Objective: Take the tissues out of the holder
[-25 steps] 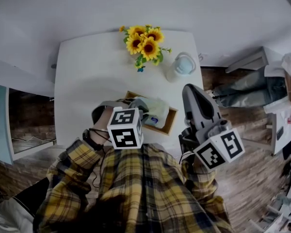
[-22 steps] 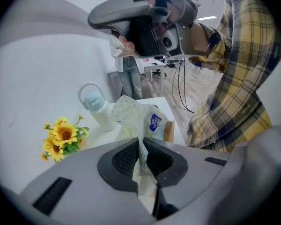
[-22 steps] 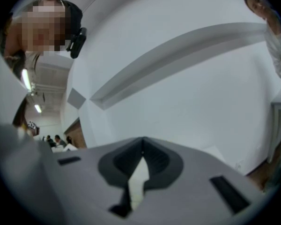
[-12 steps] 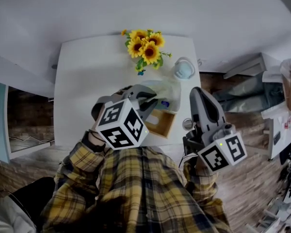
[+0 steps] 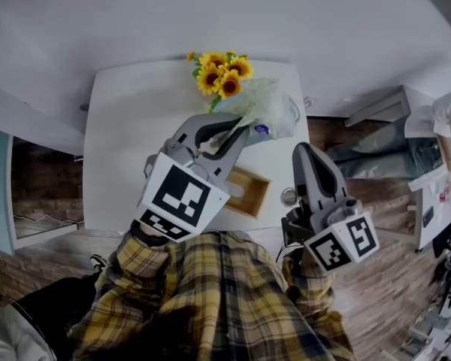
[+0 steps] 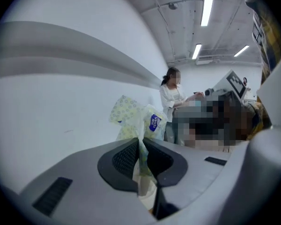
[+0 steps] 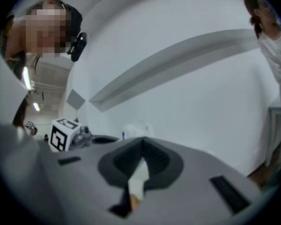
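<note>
My left gripper [image 5: 237, 128] is raised above the white table [image 5: 128, 126] and is shut on the plastic wrapper of a soft tissue pack [image 5: 261, 107]. The pack hangs in the air in front of the sunflowers. In the left gripper view the pale patterned pack [image 6: 139, 118] with a blue label sticks out past the gripper [image 6: 141, 143], its wrapper pinched between the pads. The wooden holder [image 5: 248, 190] lies near the table's front edge and shows only its bare inside. My right gripper [image 5: 305, 153] hovers to the right of the holder, shut with nothing in it [image 7: 142, 143].
A bunch of sunflowers [image 5: 222, 70] stands at the table's far edge. A small round object [image 5: 288, 195] sits by the front right corner. A person in white [image 6: 171, 102] stands in the background of the left gripper view. Wooden floor lies to the right of the table.
The left gripper has risen and moved away from me with the tissue pack, lifting it out of the wooden holder. The right gripper has stayed about where it was.
</note>
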Available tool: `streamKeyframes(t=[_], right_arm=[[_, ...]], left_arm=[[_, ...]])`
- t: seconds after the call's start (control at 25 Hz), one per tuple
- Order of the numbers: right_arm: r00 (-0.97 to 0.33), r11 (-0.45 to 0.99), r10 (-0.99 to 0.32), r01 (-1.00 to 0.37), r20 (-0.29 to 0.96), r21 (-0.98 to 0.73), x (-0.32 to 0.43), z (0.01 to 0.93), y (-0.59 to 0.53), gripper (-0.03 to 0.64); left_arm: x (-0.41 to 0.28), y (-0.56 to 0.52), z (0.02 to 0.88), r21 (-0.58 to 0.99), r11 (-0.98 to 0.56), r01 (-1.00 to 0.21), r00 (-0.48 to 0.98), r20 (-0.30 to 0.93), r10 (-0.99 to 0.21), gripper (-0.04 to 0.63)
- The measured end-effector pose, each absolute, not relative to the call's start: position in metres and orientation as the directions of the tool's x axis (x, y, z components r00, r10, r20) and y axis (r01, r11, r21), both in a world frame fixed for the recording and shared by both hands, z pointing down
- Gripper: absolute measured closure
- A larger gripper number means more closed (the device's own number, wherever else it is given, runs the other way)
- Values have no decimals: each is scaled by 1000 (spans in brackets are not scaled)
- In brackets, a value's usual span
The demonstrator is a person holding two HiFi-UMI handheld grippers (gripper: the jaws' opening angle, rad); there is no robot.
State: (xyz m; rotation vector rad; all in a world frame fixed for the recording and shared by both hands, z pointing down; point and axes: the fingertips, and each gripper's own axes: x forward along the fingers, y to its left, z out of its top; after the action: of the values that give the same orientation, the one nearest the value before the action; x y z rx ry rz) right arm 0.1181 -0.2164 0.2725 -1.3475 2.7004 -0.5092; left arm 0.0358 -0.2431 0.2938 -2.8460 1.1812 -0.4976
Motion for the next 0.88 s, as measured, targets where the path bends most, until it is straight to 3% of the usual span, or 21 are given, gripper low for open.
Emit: streamKeyframes(t=[0.32,0.88], right_arm=[[-619,563,-780,-758,90,-330,117,277,-219,605],[-635,581,-765,-754,111,-306,109,280,-220,606]], left_arm=[[25,-241,246,-26,-646,-763,644,66,-762,551],[30,-231,246,65,-664,-745,667,50,-744,552]])
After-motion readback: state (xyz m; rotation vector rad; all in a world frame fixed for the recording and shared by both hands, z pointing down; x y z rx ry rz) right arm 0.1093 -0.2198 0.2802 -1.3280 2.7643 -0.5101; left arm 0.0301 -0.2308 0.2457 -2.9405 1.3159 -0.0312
